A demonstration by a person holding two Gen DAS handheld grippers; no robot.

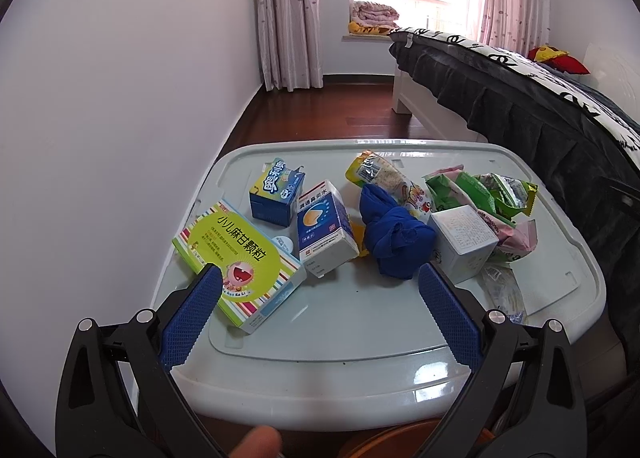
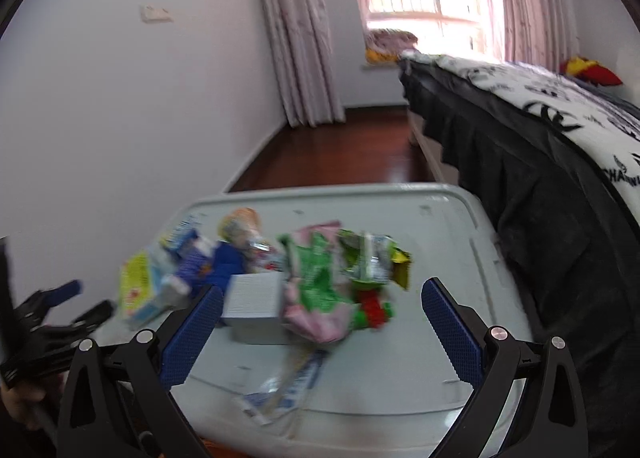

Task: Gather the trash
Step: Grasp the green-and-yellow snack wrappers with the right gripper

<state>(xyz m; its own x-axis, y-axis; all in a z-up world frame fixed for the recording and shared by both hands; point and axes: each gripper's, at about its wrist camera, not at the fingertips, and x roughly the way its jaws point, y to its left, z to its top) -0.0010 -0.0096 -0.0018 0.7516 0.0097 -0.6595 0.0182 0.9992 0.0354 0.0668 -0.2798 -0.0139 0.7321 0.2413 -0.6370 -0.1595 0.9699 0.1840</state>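
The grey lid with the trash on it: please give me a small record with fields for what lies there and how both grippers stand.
surface: grey plastic lid beside a bed
boxes: green striped box, two blue boxes, white box
soft items: blue cloth, green and pink wrappers
near edge: clear wrapper
left gripper: jaws open, holding nothing
right gripper: jaws open, holding nothing; view blurred

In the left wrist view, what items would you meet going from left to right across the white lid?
Green box → blue carton → white-blue box → blue cloth → white box → green wrappers.
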